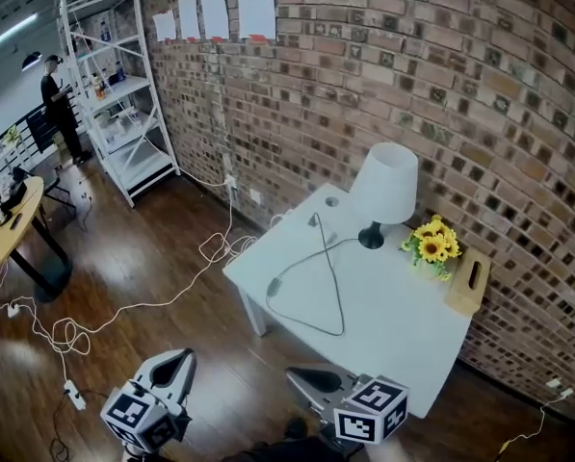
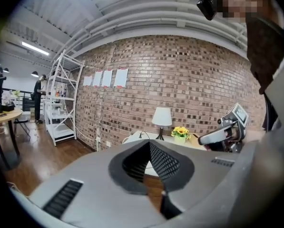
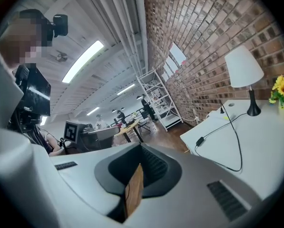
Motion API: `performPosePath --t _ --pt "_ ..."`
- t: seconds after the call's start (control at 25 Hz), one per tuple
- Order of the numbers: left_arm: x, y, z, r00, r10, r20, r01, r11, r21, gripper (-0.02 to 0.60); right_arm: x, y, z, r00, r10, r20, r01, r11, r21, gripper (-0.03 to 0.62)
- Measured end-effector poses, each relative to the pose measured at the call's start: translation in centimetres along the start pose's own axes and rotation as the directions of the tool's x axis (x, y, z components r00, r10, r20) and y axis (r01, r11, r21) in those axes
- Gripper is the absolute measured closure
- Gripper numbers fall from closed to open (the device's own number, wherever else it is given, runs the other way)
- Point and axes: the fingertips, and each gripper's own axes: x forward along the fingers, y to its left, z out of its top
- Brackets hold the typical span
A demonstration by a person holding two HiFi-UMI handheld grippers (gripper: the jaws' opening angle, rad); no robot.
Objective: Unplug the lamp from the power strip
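Observation:
The lamp (image 1: 384, 183) with a white shade and black stem stands at the far side of the white table (image 1: 403, 335). Its black cord (image 1: 336, 296) loops over the tabletop, and the plug (image 1: 315, 220) stands upright near the table's far left corner. I cannot make out the power strip under it. Both grippers hang low in front of the table, well short of the cord. The left gripper (image 1: 183, 356) is over the floor with its jaws together. The right gripper (image 1: 295, 373) is at the near table edge, shut and empty. The lamp (image 2: 161, 118) shows far beyond the left jaws.
Yellow flowers (image 1: 433, 243) and a wooden tissue box (image 1: 467, 282) sit right of the lamp by the brick wall. A white cable (image 1: 152, 304) and a small floor strip (image 1: 73, 394) lie on the wooden floor. A white shelf (image 1: 123, 104), a person (image 1: 61, 104) and a round table (image 1: 3, 224) stand far left.

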Motion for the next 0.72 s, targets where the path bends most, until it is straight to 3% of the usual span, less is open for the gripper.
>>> performPosePath --t 0.32,0.72 --pt "3.8 -0.9 2.5 0.998 0.062 0.03 -0.063 0.997 0.039 0.566 -0.9 -5.2 2.1 0.999 0.033 0.021 -0.034 0.998 0.044 0.592" --pt "6.5 -1.8 4.1 0.998 0.042 0.051 -0.045 0.997 0.065 0.566 -1.3 -7.0 3.9 0.995 0.086 0.043 -0.086 0.996 0.011 0.592"
